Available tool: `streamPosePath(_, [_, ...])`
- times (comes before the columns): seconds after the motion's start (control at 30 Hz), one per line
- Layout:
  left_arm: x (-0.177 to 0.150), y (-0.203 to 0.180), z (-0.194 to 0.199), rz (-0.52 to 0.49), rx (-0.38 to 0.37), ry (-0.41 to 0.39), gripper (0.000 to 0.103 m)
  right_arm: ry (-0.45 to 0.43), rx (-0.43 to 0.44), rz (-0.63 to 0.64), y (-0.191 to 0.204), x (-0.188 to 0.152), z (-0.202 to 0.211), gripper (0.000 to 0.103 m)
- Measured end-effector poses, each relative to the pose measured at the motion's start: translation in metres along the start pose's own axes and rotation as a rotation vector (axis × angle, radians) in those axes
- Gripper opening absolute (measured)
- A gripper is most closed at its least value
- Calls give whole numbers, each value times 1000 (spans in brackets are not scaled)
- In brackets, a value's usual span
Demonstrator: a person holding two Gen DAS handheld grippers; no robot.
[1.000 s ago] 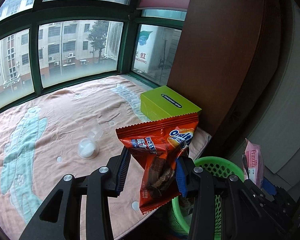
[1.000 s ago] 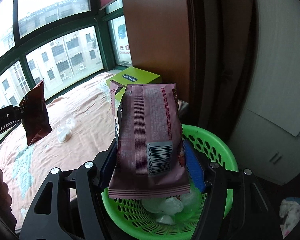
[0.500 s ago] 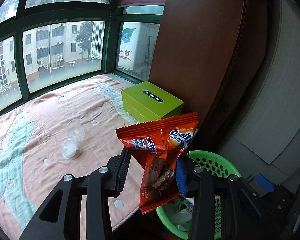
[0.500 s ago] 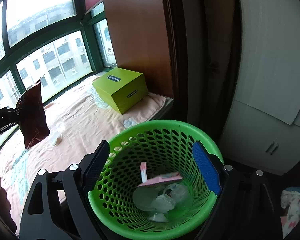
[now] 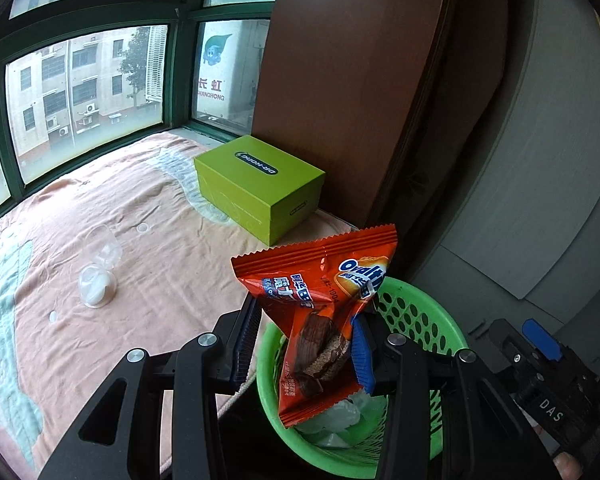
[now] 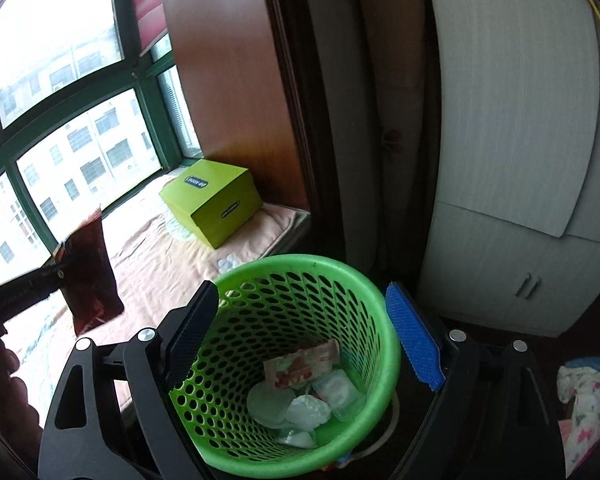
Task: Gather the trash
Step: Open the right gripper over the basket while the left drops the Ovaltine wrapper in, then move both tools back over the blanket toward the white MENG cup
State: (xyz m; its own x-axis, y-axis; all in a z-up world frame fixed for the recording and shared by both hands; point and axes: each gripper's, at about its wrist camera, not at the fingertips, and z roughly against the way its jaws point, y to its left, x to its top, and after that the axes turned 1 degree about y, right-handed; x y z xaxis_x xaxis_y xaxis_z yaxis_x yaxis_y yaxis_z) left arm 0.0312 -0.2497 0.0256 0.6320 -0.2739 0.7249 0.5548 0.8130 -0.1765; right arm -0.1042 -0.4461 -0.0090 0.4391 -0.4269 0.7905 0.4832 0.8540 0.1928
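Pink wrapper [image 6: 304, 364] dropped into basket [image 6: 384, 308]; right gripper [image 6: 304, 332] empty.

left hand-held gripper [image 5: 306, 344]: clamped, tilted down | right hand-held gripper [image 6: 304, 336]: jaws spread, empty

Green-framed bay window [image 5: 92, 80] letting in flat daylight over peach quilted bedding [image 5: 148, 264]; tall brown wooden panel [image 5: 340, 92] beside it, pale grey cabinet doors [image 6: 512, 216] further right.

Beyond the jaws and left of them, a lime-green box [image 5: 260, 188] sits on the peach quilt [image 5: 152, 248] against a brown wooden panel [image 5: 352, 80]. Green-framed windows [image 5: 84, 92] stand behind; grey cabinet doors [image 6: 512, 160] rise right of the jaws.
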Motion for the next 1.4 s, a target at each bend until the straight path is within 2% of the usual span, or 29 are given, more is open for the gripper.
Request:
streamPosePath(0.23, [-9,-21,-14,-40,-35,33,44,-7,-5,-18,-8,1,3,85])
streamPosePath(0.53, [-16,-35,-26,-62,-53,53,65,-9,-11,-44,-17,1,5,85])
streamPosePath(0.6, [-17,-36,-27,-66,-61,54,67,-7,-10,-45,-17,1,4,85])
streamPosePath(0.67, [-18,-37,-27,-67,-61,55,76,-7,-9,-45,-16,0,5,85])
streamPosePath(0.77, [-18,-35,-24,-65,-53,45,78,-8,-3,-41,-14,1,5,85])
streamPosePath(1.13, [-10,2,-12,-4,12,9,82,5,42,-2,7,4,-3,86])
streamPosePath(1.4, [-11,57,-6,81,106,0,82,26,98,62,43,9,-16,86])
